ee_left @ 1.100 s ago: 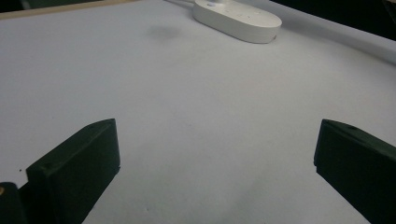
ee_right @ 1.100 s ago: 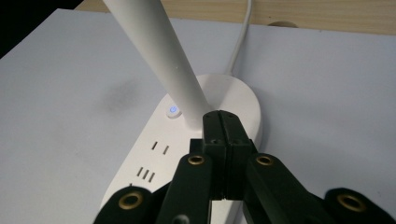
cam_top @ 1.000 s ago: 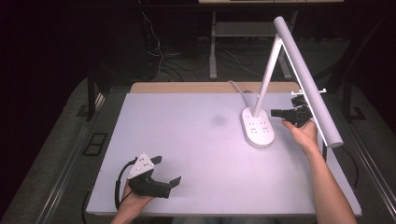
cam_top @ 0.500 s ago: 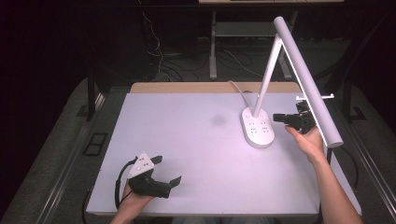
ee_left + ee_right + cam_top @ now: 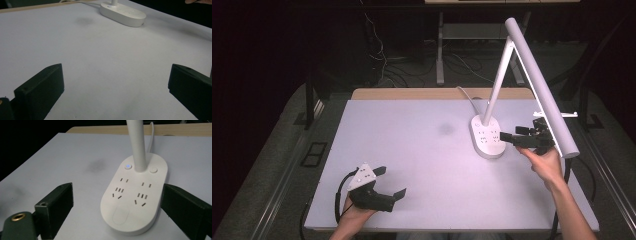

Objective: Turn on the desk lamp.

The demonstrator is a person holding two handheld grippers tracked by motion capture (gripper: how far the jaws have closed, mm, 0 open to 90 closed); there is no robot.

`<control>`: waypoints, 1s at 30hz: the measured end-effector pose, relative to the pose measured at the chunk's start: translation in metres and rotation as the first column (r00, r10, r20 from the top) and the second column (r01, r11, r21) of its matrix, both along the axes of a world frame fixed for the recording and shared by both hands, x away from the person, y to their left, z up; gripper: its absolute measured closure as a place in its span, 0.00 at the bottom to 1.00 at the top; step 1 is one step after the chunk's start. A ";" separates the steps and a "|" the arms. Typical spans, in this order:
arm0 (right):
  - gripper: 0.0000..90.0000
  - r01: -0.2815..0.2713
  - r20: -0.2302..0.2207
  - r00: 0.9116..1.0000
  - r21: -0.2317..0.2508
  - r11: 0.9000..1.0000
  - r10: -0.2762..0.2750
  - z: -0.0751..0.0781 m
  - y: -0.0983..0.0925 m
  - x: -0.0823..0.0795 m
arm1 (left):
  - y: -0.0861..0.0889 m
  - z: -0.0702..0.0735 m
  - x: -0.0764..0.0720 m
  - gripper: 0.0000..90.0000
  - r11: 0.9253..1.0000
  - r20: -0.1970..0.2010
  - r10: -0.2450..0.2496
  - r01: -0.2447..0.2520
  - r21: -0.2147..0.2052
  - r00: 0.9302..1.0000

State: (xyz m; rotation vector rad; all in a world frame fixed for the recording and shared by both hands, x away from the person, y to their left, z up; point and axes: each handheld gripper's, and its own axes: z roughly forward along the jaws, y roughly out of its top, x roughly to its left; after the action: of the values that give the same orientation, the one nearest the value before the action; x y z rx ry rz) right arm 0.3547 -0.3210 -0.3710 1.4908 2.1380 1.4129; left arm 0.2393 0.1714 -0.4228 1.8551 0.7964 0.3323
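A white desk lamp stands at the table's right; its oval base (image 5: 488, 136) carries socket holes, a blue-lit button (image 5: 128, 166) and a plain button (image 5: 153, 170). A slanted pole (image 5: 496, 85) rises to the long lamp head (image 5: 539, 85). My right gripper (image 5: 513, 133) hovers just right of the base, open, and in the right gripper view its jaws stand either side of the base (image 5: 136, 200) without touching it. At the near left, my left gripper (image 5: 391, 182) rests open, low over bare table (image 5: 107, 62), nothing between its jaws.
The lamp's white cable (image 5: 467, 95) runs back over the table's wooden far edge (image 5: 412, 93). A faint dark smudge (image 5: 445, 129) marks the tabletop left of the base. The lamp head overhangs my right hand (image 5: 547, 165). Dark floor and cables lie beyond the table.
My right gripper has drifted toward the near edge and slightly left, staying beside the lamp base. The left gripper has barely moved.
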 end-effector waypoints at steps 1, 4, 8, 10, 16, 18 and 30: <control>0.03 -0.008 0.005 1.000 0.003 1.000 0.008 0.000 0.001 -0.003 | 0.000 0.000 0.000 0.00 1.000 0.000 -0.001 0.001 -0.002 1.000; 0.00 -0.022 0.003 1.000 0.003 1.000 0.022 0.001 0.004 -0.012 | 0.000 0.000 0.000 0.00 1.000 0.001 -0.004 0.004 -0.004 1.000; 0.00 -0.034 0.014 0.999 0.015 0.999 0.034 0.000 0.008 -0.024 | -0.001 0.000 0.000 0.00 1.000 0.000 -0.004 0.004 -0.006 1.000; 0.00 -0.042 0.016 0.999 0.018 0.999 0.041 -0.001 0.010 -0.029 | -0.001 0.000 0.000 0.00 1.000 0.000 -0.004 0.004 -0.005 1.000; 0.00 -0.062 0.017 0.998 0.028 0.998 0.061 -0.006 0.016 -0.042 | -0.001 0.000 0.000 0.00 1.000 -0.001 -0.004 0.004 -0.007 1.000; 0.00 -0.071 0.019 0.997 0.030 0.997 0.071 -0.009 0.019 -0.046 | -0.001 0.000 0.000 0.00 1.000 -0.001 -0.006 0.006 -0.001 1.000; 0.00 -0.121 0.039 0.992 0.015 0.993 0.120 -0.017 0.030 -0.069 | -0.001 0.000 0.000 0.00 1.000 -0.001 -0.007 0.007 -0.001 1.000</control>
State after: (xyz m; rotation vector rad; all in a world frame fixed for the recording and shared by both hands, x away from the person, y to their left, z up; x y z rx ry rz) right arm 0.2855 -0.2911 -0.3876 1.3505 2.2320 1.4901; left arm 0.2392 0.1702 -0.4227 1.8570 0.7903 0.3270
